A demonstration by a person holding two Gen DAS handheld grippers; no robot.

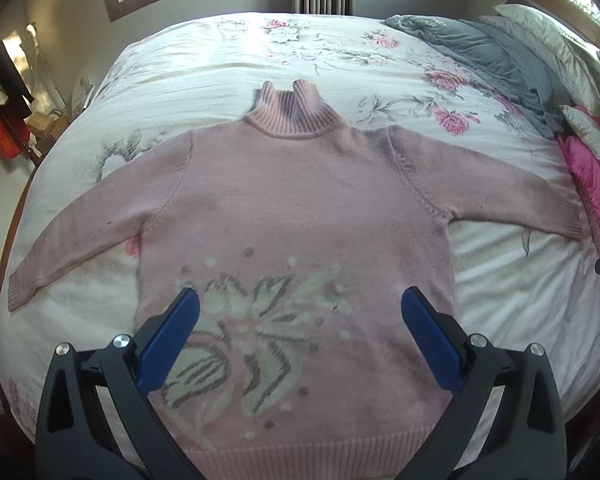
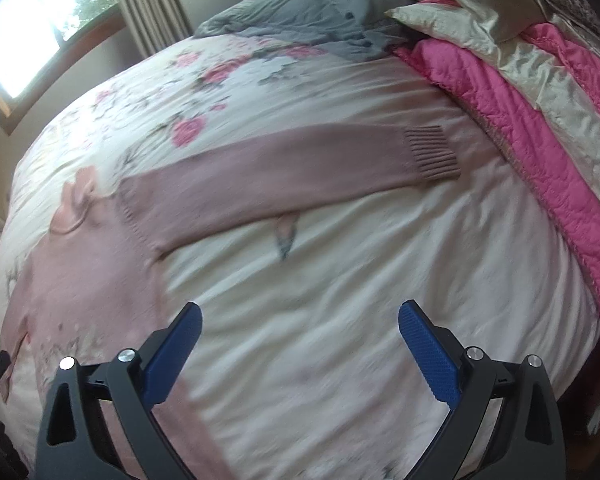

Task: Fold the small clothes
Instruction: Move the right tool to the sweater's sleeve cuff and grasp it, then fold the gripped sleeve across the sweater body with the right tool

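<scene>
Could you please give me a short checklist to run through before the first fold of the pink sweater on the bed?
1. Sweater lies flat, front up, on the bed: ok.
2. Both sleeves spread out to the sides, right sleeve straight: ok.
3. Left hand-held gripper open and empty, above the lower body of the sweater: ok.
4. Right hand-held gripper open and empty, over bare bedding beside the sweater: ok.
5. Fold area free of the grey garment and pink quilt: ok, both lie apart from the sweater.
6. Back of the sweater free of wrinkles: cannot tell.
</scene>
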